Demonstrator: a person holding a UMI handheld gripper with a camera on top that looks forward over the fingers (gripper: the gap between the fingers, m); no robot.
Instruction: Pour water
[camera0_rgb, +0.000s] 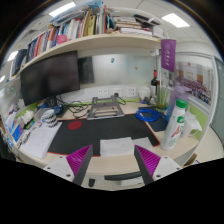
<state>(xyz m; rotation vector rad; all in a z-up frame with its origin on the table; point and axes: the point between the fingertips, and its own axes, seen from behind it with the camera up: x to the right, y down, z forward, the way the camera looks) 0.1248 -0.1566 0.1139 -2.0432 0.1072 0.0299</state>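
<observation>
My gripper (112, 160) fingers are spread, holding nothing; the bottle (177, 122) stands ahead-right near the desk (100, 147) edge.

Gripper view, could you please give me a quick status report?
Hand-held gripper open, holding nothing. Bottle upright on desk, ahead to the right, untouched. Nothing in the way.

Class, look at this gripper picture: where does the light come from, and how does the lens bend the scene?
In the gripper view, ceiling lights glow bright overhead; the shelf and desk edges bow in a fisheye curve; the bottle leans inward near the side; the gripper is open, its pads evenly lit, with nothing between them.
</observation>
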